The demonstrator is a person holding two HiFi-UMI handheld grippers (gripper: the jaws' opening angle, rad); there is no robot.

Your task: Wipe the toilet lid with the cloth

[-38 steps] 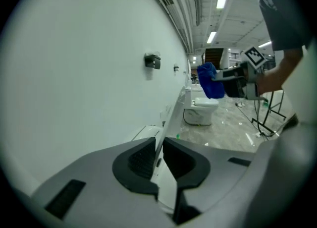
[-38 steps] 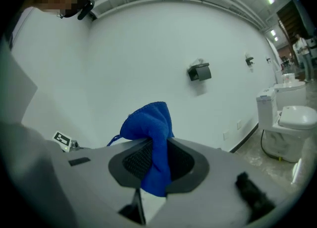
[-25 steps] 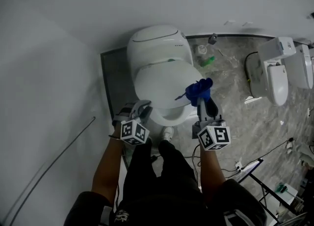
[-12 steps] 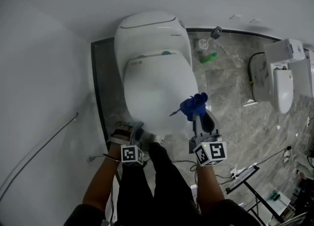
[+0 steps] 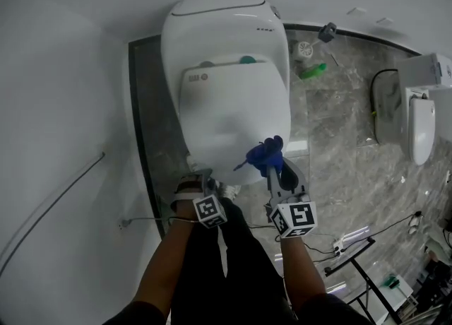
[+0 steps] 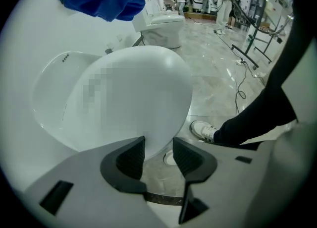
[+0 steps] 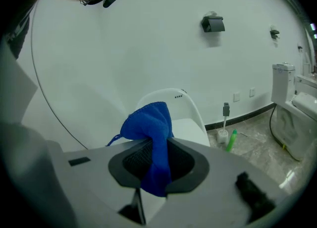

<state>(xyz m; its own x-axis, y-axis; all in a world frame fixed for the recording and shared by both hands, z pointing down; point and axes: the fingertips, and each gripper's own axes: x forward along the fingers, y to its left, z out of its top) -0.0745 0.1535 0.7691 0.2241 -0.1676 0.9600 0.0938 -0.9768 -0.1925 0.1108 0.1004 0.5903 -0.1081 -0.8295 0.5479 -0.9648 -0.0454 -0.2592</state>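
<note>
The white toilet lid point(image 5: 233, 115) lies shut below the tank point(image 5: 222, 30). My right gripper point(image 5: 270, 167) hovers at the lid's front right edge, shut on a bunched blue cloth point(image 5: 263, 155); in the right gripper view the cloth point(image 7: 151, 123) hangs pinched between the pads of that gripper point(image 7: 157, 160). My left gripper point(image 5: 205, 176) is at the lid's front left edge. Its jaws have just been opening, and in the left gripper view it point(image 6: 158, 155) stands open and empty, with the lid's front point(image 6: 133, 98) just beyond the gap.
A green bottle point(image 5: 312, 71) and a toilet brush point(image 5: 305, 49) stand on the marble floor right of the toilet. A second toilet point(image 5: 424, 115) is at the far right, a metal stand point(image 5: 360, 246) with cables lower right. A white wall runs along the left. The person's shoe point(image 6: 203, 130) is by the bowl.
Both grippers have sunk towards the toilet's front. The lid, slightly raised over the rim a second ago, now lies flat. The left gripper has come away from its edge.
</note>
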